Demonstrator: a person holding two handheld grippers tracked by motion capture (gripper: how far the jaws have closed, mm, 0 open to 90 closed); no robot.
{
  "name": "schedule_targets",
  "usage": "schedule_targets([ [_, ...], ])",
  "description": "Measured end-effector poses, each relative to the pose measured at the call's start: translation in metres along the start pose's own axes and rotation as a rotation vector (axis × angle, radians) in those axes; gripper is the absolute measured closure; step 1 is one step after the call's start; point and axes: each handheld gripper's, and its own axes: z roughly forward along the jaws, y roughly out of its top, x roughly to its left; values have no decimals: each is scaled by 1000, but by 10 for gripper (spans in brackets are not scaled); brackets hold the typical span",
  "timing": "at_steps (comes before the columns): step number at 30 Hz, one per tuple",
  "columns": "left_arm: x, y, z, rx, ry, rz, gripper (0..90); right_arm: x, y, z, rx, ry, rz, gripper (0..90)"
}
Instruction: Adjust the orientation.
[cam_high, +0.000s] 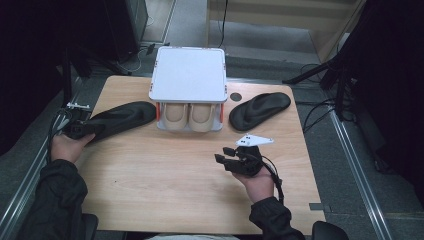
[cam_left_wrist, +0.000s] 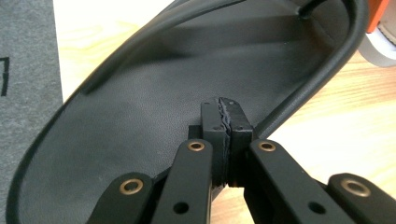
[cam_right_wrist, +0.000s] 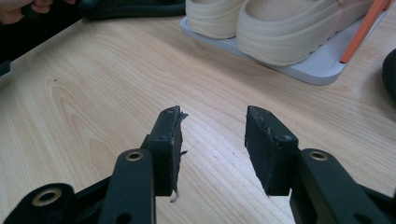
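Right claw (cam_high: 226, 155) is held above the bare desk (cam_high: 165, 175), jaws apart, gripping nothing. Left claw (cam_high: 75, 129), at the desk's left edge, is clamped on the near end of the left black insole (cam_high: 122, 117). Beyond, beige shoes (cam_high: 189, 116) sit in a white rack (cam_high: 187, 75); a second insole (cam_high: 260, 109) lies to its right.

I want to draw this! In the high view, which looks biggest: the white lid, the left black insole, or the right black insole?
1. White lid, largest.
2. Left black insole.
3. Right black insole, a bit shorter, though it lies at a different angle, so those two are close.
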Motion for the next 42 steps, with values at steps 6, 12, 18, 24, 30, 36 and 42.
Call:
schedule_targets([
  [6, -11, -5, -1, 20, -29, 9, 900, -1, 1, -1, -3, 4, -4, 569],
  [12, -29, -11, -2, 44, -75, 31, 900, 0, 3, 1, -4, 11, -7, 570],
  [18, -48, -14, 1, 61, -105, 70, 900, 1, 5, 3, -4, 18, -14, 570],
  [24, -67, -13, 6, 71, -157, 93, 900, 2, 6, 4, -3, 25, -17, 570],
  [30, -87, -9, 13, 83, -194, 140, 900, 2, 6, 4, -2, 24, -18, 570],
  [36, -93, -5, 16, 84, -213, 135, 875, 4, 6, 6, 5, 26, -24, 570],
  [42, -83, 0, -5, 23, -193, 117, 783, 4, 6, 6, 5, 25, -21, 570],
])
